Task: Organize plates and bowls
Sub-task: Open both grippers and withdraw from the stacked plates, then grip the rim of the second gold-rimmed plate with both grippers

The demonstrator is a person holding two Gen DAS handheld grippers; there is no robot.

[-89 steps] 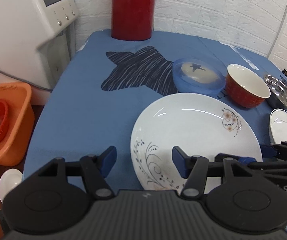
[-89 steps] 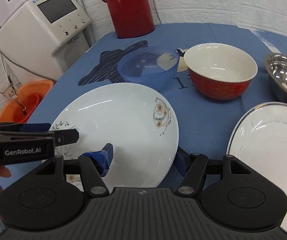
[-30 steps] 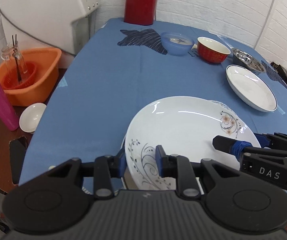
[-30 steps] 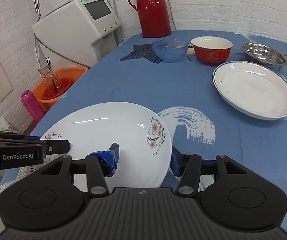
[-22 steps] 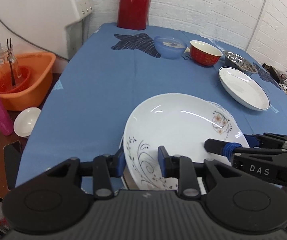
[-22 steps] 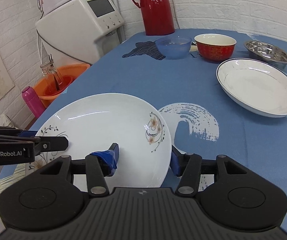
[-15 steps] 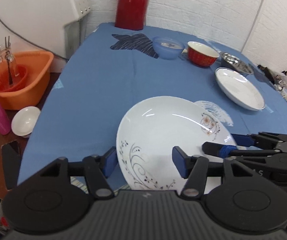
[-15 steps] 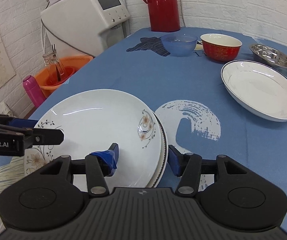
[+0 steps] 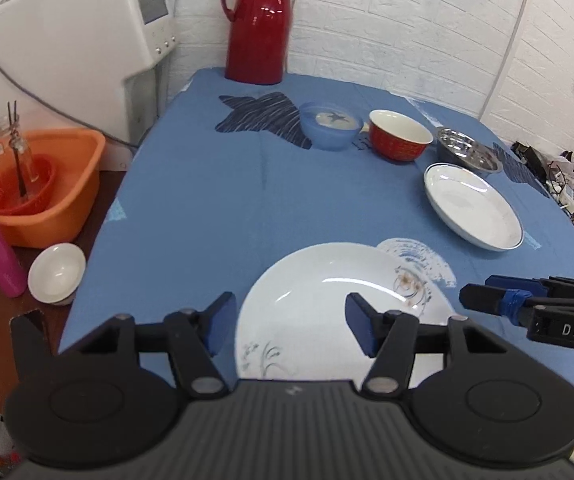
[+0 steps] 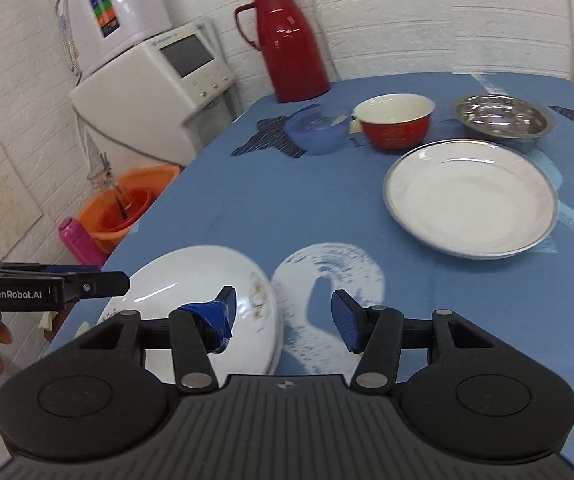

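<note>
Both grippers spread wide over a floral plate at the near edge of the blue table.

In the left wrist view, the left gripper (image 9: 289, 326) has its jaws far apart at lower centre, gripping nothing, with the floral plate (image 9: 327, 304) lying on the tablecloth (image 9: 227, 200) beneath. In the right wrist view, the right gripper (image 10: 283, 316) is likewise wide open and empty at lower centre, above the plate's right rim. A plain white plate (image 10: 471, 198) sits at right of centre; beyond it, toward the top, stand a blue bowl (image 10: 317, 130), red bowl (image 10: 397, 126) and steel bowl (image 10: 501, 118).
</note>
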